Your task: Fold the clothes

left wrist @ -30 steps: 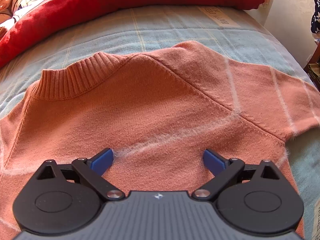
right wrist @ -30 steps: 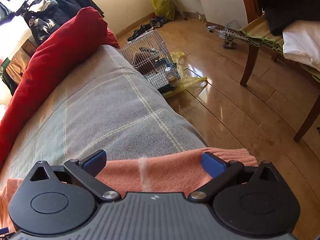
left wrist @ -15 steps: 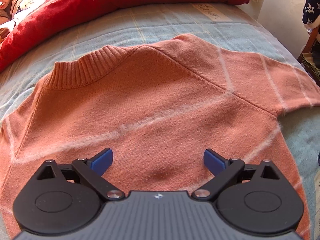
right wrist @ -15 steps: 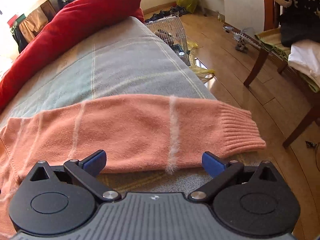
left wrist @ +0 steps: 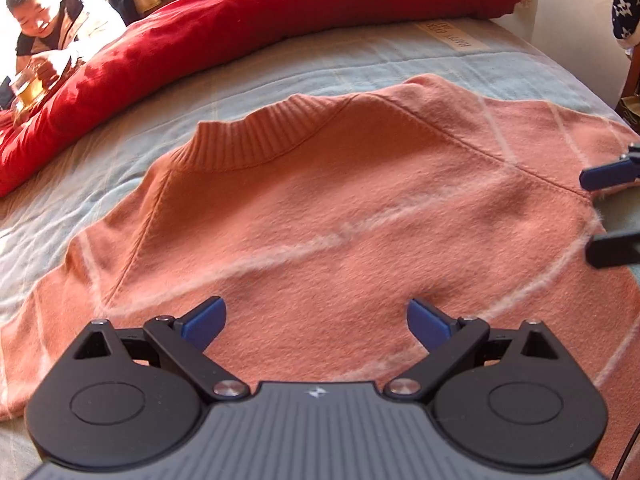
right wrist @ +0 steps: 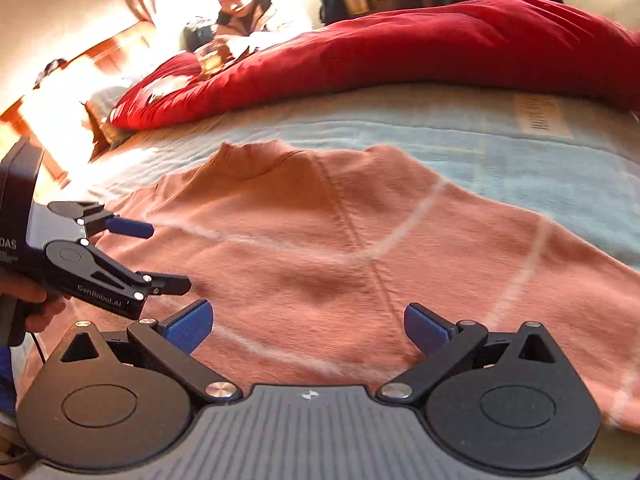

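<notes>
One salmon knit sweater (left wrist: 340, 216), flat on the bed (left wrist: 280, 64): soft, light, limp; take by shoulder seams beside its collar (left wrist: 256, 140). Left gripper (left wrist: 316, 316) and right gripper (right wrist: 308, 320): jaws wide, empty.

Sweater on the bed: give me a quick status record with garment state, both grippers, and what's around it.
garment: salmon sweater with pale stripes, spread flat, no fold visible
collar: ribbed neck pointing toward the red duvet
surface: light blue blanket
left gripper: open, above the sweater's body, holding nothing
right gripper: open, above the sweater near the sleeve seam, holding nothing
bystander: a person sits beyond the duvet
folding: not yet started
</notes>
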Demonstrator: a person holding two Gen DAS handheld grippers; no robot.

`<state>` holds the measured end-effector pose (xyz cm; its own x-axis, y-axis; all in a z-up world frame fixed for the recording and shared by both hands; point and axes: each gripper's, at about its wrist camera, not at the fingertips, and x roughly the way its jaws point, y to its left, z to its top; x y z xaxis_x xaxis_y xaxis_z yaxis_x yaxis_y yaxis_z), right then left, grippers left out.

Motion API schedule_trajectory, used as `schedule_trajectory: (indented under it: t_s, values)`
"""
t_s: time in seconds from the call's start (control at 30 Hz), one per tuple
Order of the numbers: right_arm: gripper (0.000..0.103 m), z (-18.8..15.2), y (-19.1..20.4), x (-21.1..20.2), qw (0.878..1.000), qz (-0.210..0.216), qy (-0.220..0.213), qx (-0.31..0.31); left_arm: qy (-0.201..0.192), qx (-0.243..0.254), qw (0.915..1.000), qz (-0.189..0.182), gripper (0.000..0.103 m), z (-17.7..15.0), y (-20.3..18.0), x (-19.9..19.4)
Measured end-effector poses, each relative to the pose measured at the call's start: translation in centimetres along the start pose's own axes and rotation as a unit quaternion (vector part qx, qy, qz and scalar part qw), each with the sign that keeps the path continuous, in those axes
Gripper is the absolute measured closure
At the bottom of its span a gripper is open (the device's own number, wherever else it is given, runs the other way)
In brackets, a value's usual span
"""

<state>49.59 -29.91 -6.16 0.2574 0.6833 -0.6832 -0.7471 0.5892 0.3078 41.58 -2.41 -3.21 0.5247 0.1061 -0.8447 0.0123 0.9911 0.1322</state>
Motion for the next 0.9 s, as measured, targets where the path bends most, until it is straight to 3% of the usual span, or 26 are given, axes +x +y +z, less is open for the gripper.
schedule_trajectory:
  t_s: [0.1,0.2,0.4,0.57,0.9]
  values:
    - [0.000,-0.8,2.8,3.0,0.998,-0.026,0.029,-0.043,-0.004,-0.014,0.9998,-0.016,0.006,-1.2,1.2,0.7]
    - [0.000,-2.8,4.5,3.4,0.992,-0.075,0.043,-0.097,-0.018,-0.027,0.9985,-0.044,0.006,-2.8,2.5,0.8]
    - [0.000,-5.9,4.1,0.4,0.992,-0.093,0.063,-0.061,-0.016,-0.046,0.9968,-0.063,0.002,-7.0,5.0,-0.8]
    - [0.000,-4.7,4.6,2.2,0.987,-0.121,0.096,-0.037,0.004,-0.042,0.9963,-0.075,0.001,-9.0,6.2,-1.8]
    - [0.000,-3.7,4.8,3.1,0.983,-0.142,0.119,-0.010,0.018,-0.022,0.9954,-0.091,0.001,-13.1,7.3,-4.2]
